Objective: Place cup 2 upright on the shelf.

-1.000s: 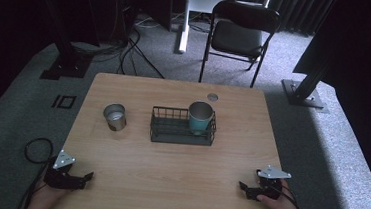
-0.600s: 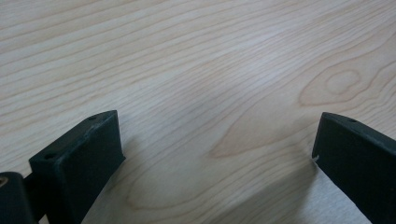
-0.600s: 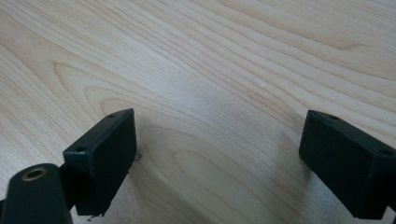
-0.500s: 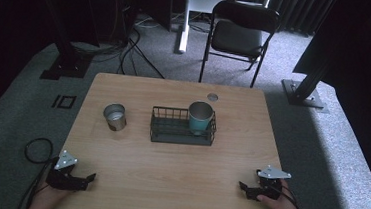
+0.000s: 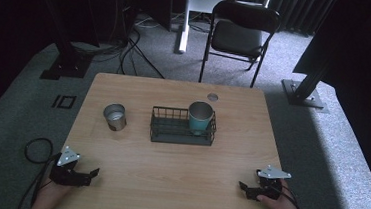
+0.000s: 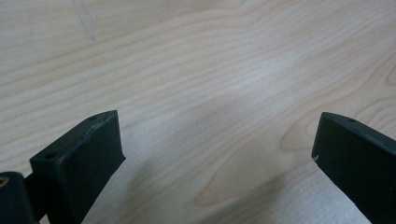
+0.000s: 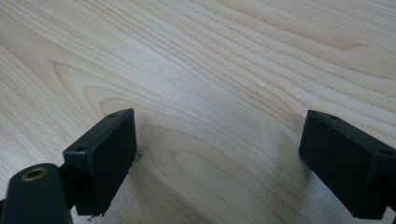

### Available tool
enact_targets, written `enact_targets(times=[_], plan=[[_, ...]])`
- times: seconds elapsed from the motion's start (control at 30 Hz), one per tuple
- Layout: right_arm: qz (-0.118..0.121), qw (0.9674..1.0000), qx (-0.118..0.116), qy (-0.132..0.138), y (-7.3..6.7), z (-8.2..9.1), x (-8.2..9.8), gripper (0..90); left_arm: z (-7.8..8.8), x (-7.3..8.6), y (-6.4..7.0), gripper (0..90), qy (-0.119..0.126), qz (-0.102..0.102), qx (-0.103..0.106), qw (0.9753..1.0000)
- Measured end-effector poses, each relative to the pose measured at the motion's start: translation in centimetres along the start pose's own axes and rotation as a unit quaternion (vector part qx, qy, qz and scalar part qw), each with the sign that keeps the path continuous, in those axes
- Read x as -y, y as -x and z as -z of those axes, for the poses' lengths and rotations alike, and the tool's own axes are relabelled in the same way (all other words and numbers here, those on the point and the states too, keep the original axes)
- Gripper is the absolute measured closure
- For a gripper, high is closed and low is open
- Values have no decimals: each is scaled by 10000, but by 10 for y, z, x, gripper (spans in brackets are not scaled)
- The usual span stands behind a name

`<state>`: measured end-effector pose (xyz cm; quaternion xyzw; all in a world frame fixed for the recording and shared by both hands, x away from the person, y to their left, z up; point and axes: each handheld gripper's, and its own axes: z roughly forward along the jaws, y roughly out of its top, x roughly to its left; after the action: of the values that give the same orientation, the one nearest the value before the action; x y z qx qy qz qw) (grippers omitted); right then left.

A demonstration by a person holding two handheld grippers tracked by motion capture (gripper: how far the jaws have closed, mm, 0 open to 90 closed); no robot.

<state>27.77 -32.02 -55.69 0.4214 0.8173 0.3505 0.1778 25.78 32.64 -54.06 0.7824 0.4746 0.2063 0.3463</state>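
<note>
A black wire basket (image 5: 183,127) stands at the middle of the wooden table (image 5: 168,168), with a teal cup (image 5: 200,117) upright in its right end. Left of the basket a silver metal cup (image 5: 114,116) stands on the tabletop. My left gripper (image 5: 86,175) rests low at the table's front left corner, open, with bare wood between its jaws (image 6: 219,140). At the front right my right gripper (image 5: 245,188) also stands open over bare wood (image 7: 219,140). Both grippers are far from the cups and the basket.
A small round grommet (image 5: 212,97) sits in the tabletop near the far edge. Beyond the table stands a black folding chair (image 5: 241,36). Black frame posts rise at the far left (image 5: 60,39) and far right (image 5: 311,69). A cable loops on the carpet at left (image 5: 34,150).
The left gripper has shifted slightly forward and right along the front edge. The right gripper, the cups and the basket have not moved.
</note>
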Motion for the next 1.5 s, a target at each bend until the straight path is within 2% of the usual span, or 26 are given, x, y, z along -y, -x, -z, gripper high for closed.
enact_targets(times=[0.57,0.8,1.03,1.5], plan=[[-1,10000,0,1,0,0,0,109,-11,-21,-1,25,273,77,84,9996],[-1,10000,0,1,0,0,0,109,-15,-28,-3,29,334,22,-38,9994],[-7,10000,0,-5,0,0,0,109,-20,-35,-5,29,362,28,-47,9993],[2,10000,0,-5,0,0,0,108,-28,-54,-12,29,594,84,-116,9981]])
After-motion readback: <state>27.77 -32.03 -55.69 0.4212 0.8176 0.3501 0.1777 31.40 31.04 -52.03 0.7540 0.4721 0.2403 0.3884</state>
